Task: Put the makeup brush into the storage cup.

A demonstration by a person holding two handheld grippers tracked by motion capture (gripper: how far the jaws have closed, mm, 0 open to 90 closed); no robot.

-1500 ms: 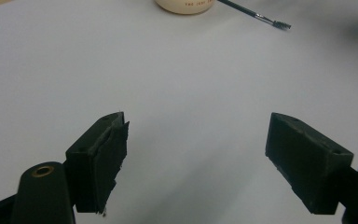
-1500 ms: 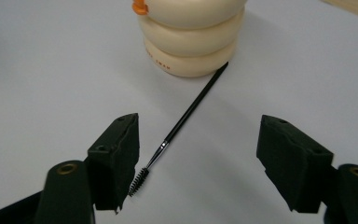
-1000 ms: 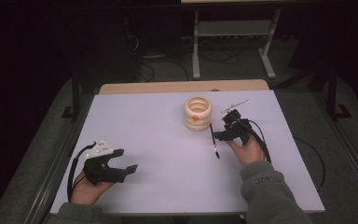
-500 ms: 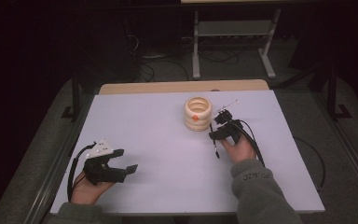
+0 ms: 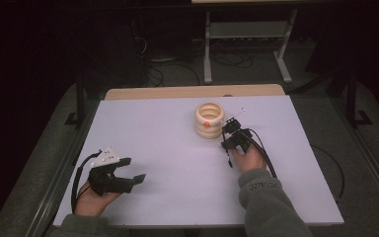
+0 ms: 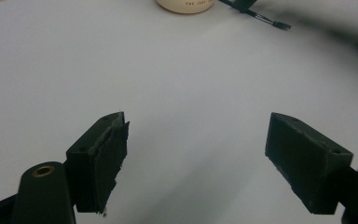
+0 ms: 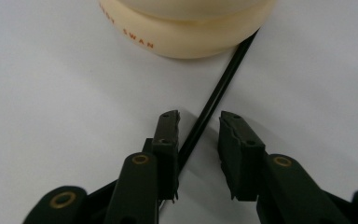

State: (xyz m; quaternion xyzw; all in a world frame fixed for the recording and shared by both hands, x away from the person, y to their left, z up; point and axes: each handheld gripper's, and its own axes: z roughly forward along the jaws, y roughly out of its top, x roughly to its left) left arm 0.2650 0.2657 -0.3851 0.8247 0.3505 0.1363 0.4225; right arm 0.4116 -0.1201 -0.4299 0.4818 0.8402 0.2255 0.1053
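The right tongs (image 7: pixel 198 140) stand low over the counter (image 5: pixel 153 128) with their jaws a little apart, straddling a thin black brush handle (image 7: pixel 219 93) that runs between them; the handle sits against the left-hand jaw in the right gripper view, while a gap remains on the other side, so the pinch looks not yet made. In the high view the right tongs (image 5: pixel 231 143) lie just beside a cream, ribbed ring-shaped holder (image 5: pixel 209 120), and the handle's far end passes under or against the holder's lower rim (image 7: pixel 186 44); which of the two is hard to tell from this angle. The left gripper view catches the brush's bristle end (image 6: pixel 279 24) lying on the counter near the holder's base (image 6: pixel 184 5). The work therefore appears to be at its start: the brush is framed for a grasp but lies flat on the surface, and closing, lifting and placing it are all left to do. The left tongs (image 5: pixel 128 170) rest well apart near the front-left of the counter, jaws spread wide and holding nothing, as the left gripper view confirms (image 6: pixel 196 158). Room for moving is generous: the white surface between the two hands is bare, and the right and front edges are well away from the brush. The one tight spot is the holder itself, close enough that a lift should probably draw the handle back from it first.
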